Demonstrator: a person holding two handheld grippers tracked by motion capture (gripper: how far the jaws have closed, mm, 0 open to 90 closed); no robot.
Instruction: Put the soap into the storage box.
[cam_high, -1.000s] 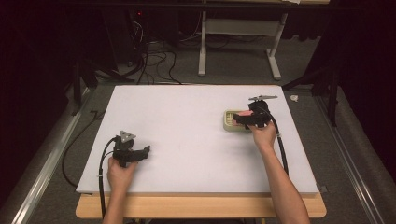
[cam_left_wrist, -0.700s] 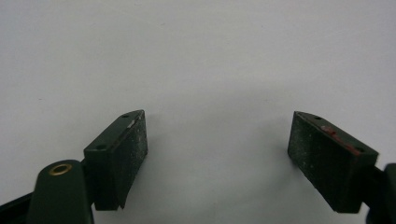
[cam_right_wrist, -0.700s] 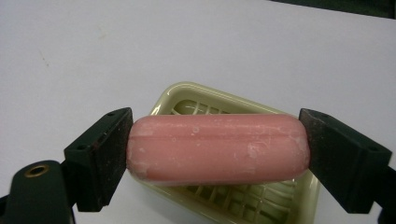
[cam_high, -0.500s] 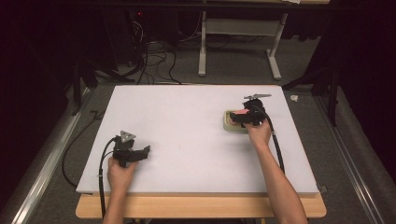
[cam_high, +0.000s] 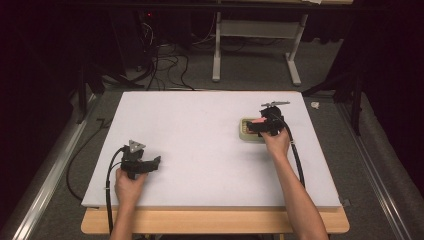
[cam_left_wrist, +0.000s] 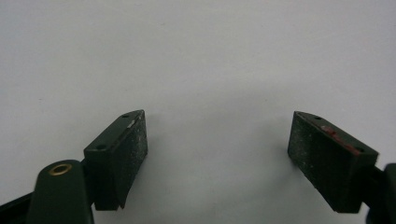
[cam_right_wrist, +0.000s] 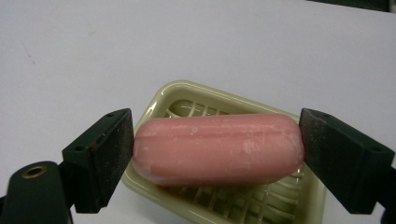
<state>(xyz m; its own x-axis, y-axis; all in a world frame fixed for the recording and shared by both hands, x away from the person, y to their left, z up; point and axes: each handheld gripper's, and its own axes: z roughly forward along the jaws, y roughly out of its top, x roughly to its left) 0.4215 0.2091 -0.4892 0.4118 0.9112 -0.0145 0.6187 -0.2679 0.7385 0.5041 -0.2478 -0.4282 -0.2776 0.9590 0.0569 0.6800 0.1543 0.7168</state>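
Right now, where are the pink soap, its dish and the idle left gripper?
soap (cam_right_wrist: 217, 147), right gripper view, middle of the bar.
dish (cam_right_wrist: 187, 91), right gripper view, far rim.
left gripper (cam_left_wrist: 217, 156), left gripper view, midway between its fingertips.

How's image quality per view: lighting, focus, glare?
High view: white table evenly lit, surroundings dark, slightly soft. Left gripper view: sharp black pads, faint shadow beneath. Right gripper view: pink soap bar sharp, soap dish a little glossy, no harsh glare.

One fixed overhead camera, two close gripper cameras.
The high view looked forward and down over the whole white table (cam_high: 200, 130); both gripper views sat close above it, the right sharing the soap dish (cam_right_wrist: 224, 200) at the high view's centre right.
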